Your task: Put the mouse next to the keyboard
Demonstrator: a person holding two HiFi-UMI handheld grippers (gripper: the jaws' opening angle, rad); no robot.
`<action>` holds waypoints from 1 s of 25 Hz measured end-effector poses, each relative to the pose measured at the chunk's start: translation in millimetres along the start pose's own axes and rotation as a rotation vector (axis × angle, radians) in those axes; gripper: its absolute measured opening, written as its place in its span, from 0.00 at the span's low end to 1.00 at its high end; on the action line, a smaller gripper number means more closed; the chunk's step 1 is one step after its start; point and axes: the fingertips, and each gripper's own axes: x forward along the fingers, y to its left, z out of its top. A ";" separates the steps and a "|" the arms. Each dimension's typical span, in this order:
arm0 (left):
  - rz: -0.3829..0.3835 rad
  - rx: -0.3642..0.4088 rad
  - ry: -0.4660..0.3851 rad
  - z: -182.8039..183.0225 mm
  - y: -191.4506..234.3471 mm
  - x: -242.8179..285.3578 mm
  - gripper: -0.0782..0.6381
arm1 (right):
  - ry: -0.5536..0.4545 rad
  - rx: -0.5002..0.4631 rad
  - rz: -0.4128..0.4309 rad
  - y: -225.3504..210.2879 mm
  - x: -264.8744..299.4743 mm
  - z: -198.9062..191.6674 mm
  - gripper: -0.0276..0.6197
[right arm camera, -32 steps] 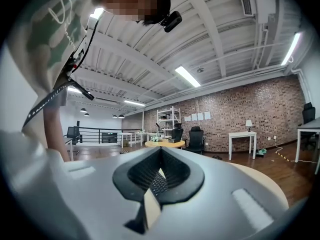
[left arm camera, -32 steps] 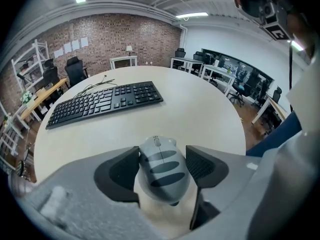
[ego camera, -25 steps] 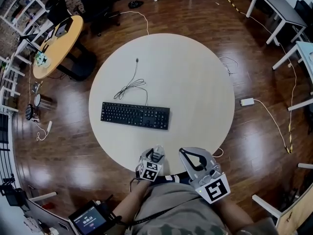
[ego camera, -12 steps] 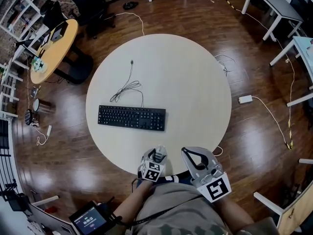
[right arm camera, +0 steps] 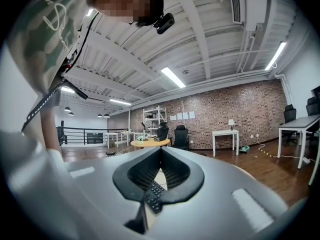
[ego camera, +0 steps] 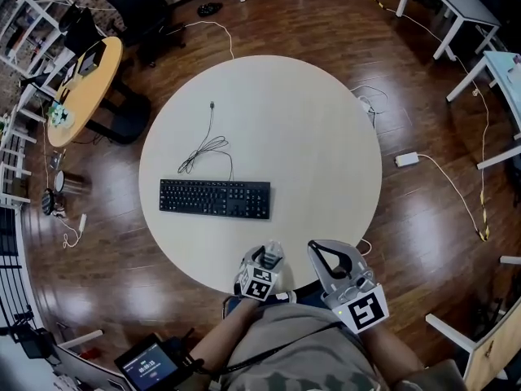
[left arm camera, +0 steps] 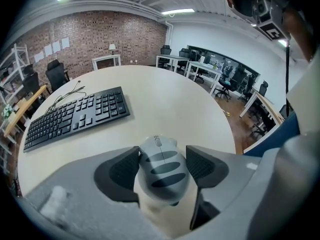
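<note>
Your left gripper (ego camera: 272, 257) has its jaws closed on the mouse (left arm camera: 161, 165), one pad on each side of the body, scroll wheel pointing away from you. The mouse is at the near edge of the round table (ego camera: 326, 137). It is well apart from the keyboard (ego camera: 215, 199), which lies farther in and to the left. I can't tell if the mouse base is touching the tabletop.

Your right gripper (right arm camera: 160, 153) holds nothing. Its jaw tips meet, and only a bit of the keyboard shows through the hollow behind them. It sits near you, right of the left gripper.

Step in hand, as I judge it: carry the mouse over.
- Move far and a little left, aiming for the bare spot just beside the keyboard's right end.
- Hold the squeeze even; the rounded shell could slip.
- Bring it down flat, wheel end pointing far, parallel to the keyboard's short side.
- Don't bump the keyboard, and stay out of its cable (ego camera: 207, 147) on the far side.
- Open only once the base rests on the table.

Counts: one mouse, one keyboard, one cable, one round table in use, two grippers.
</note>
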 end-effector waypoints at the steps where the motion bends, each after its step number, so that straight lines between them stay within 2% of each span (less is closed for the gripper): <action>1: -0.005 0.006 0.001 1.4 -2.2 1.3 0.54 | 0.001 0.002 -0.006 -2.1 -1.0 -0.3 0.05; 14: -0.058 0.052 0.020 22.8 -24.5 18.0 0.54 | 0.012 0.009 -0.043 -24.3 -7.6 -8.2 0.05; 25: -0.087 0.048 0.026 37.4 -36.0 33.0 0.55 | 0.023 0.017 -0.096 -48.9 -10.1 -16.0 0.05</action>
